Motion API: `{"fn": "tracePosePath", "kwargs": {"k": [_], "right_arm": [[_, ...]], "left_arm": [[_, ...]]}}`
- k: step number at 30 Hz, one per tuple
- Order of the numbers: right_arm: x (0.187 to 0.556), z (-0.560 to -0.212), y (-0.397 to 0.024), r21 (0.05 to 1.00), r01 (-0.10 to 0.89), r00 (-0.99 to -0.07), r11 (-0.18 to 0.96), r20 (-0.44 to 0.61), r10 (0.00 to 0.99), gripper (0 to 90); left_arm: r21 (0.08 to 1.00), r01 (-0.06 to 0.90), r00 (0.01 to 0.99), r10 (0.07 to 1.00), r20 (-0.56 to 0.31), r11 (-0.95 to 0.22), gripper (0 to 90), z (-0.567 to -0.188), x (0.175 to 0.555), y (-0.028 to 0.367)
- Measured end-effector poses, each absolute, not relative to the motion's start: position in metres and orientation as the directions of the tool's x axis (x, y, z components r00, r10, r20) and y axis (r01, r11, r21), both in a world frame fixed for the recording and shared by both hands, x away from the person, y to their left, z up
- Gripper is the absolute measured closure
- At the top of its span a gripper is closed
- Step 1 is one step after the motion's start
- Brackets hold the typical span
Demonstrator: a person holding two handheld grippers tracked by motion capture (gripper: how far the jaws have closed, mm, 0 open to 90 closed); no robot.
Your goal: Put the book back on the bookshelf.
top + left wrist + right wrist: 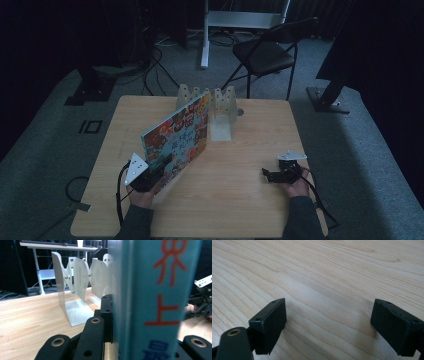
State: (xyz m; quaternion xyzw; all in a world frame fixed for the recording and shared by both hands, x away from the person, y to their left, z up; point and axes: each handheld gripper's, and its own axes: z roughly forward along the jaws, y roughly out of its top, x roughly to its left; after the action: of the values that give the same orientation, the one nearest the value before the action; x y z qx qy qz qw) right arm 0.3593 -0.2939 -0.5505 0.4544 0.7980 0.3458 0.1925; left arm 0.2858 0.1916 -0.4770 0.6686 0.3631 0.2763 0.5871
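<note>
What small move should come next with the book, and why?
Probably slide the book further toward the bookends. The left gripper clamps its near edge, it stands tilted on the table, and its far end just reaches them. The right gripper rests open, apart.

Colourful picture book, teal spine w/ red characters, stands tilted on edge, table's left-centre.

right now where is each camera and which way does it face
High view: above the person's side, looking forward and down on the table; both forearms, left gripper, right gripper.
Left gripper view: low on that gripper, facing the metal bookends; its jaws clamp the book.
Right gripper view: angled down at bare tabletop; its jaws stand apart.
Shared: high and left gripper views both show book and bookends.
</note>
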Motion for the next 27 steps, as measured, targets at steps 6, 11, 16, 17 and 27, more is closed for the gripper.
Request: {"fn": "tracePosePath", "kwargs": {"k": [6,11,16,17,27], "right_arm": [[0.3593,-0.5505,-0.2940,0.727,0.592,-0.513,0.348,0.007,0.858,13.0],[0.3593,-0.5505,-0.2940,0.727,0.592,-0.513,0.348,0.007,0.858,13.0],[0.3593,-0.5505,-0.2939,0.727,0.592,-0.513,0.348,0.007,0.858,13.0],[0.3593,-0.5505,-0.2940,0.727,0.592,-0.513,0.348,0.007,0.858,13.0],[0.3593,-0.5505,-0.2939,0.727,0.592,-0.513,0.348,0.007,0.858,13.0]], "left_arm": [[0.986,0.163,0.569,0.820,-0.066,-0.034,81.1,-0.4773,0.2868,0.1921],[0.986,0.163,0.556,0.828,-0.070,-0.026,81.1,-0.4776,0.2871,0.1928],[0.986,0.168,0.536,0.840,-0.078,-0.016,81.1,-0.4782,0.2885,0.1928],[0.986,0.168,0.533,0.843,-0.078,-0.015,81.1,-0.4783,0.2886,0.1929],[0.985,0.170,0.516,0.852,-0.090,0.000,81.1,-0.4787,0.2914,0.1938]]}}
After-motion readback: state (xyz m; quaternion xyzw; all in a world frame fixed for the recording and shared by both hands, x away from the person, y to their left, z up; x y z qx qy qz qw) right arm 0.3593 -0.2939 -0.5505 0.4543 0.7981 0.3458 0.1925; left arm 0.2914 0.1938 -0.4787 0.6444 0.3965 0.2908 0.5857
